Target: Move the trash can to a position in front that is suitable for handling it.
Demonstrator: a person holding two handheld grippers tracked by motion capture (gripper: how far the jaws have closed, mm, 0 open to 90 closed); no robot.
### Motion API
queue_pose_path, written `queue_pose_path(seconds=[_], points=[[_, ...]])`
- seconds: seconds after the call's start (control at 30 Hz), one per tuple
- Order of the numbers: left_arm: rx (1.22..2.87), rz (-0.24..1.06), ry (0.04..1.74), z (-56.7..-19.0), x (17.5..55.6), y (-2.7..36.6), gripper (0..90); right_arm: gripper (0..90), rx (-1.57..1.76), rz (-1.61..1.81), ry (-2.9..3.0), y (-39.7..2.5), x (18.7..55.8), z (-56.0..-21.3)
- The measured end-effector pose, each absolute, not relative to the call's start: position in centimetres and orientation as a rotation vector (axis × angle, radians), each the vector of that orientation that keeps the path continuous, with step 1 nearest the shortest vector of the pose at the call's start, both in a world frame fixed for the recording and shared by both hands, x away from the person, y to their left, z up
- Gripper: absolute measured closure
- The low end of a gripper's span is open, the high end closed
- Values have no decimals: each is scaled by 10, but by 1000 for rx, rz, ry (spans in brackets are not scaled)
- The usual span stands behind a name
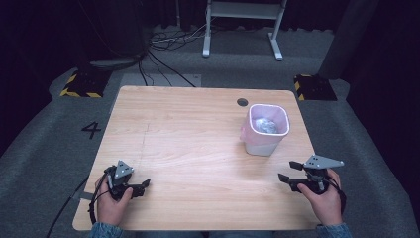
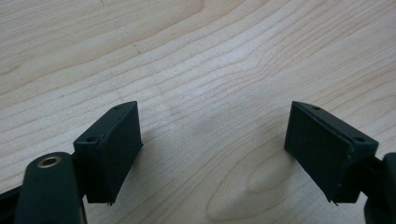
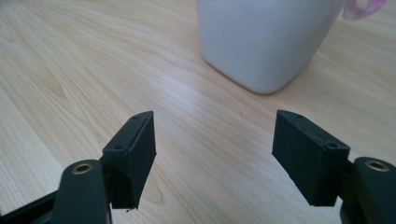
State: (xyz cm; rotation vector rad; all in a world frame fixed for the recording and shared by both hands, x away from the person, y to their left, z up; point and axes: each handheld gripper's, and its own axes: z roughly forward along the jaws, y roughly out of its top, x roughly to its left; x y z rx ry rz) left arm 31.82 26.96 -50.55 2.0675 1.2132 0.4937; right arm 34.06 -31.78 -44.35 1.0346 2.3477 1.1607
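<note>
The high view looks down on the whole wooden table (image 1: 198, 148); both gripper views skim low over its grain.

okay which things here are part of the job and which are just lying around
Part of the job: bin with crumpled stuff inside, right gripper, left gripper, both open and holding nothing, table.

Just lying about: cables, white frame, striped blocks on the floor.

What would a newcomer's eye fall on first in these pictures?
The pale bin with a pink rim, standing alone on the right of the wooden table, something crumpled inside. Next, the left gripper and right gripper at the near edge, each held in a hand, jaws open and empty.
</note>
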Motion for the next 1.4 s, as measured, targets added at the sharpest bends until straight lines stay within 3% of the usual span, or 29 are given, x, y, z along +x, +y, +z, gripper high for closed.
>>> queue_pose_path(seconds=[0.63, 1.03, 1.2, 1.4], points=[[2066, 498, 1219, -506, 318, 269, 181, 365, 859, 1213, 2298, -269, 384, -358], [2064, 497, 1220, -506, 318, 269, 180, 459, 823, 1172, 2342, -223, 425, -349], [2064, 497, 1220, -506, 318, 269, 180, 539, 849, 1137, 2405, -212, 436, -361], [2064, 497, 1220, -506, 318, 269, 180, 731, 896, 1072, 2428, -210, 444, -374]])
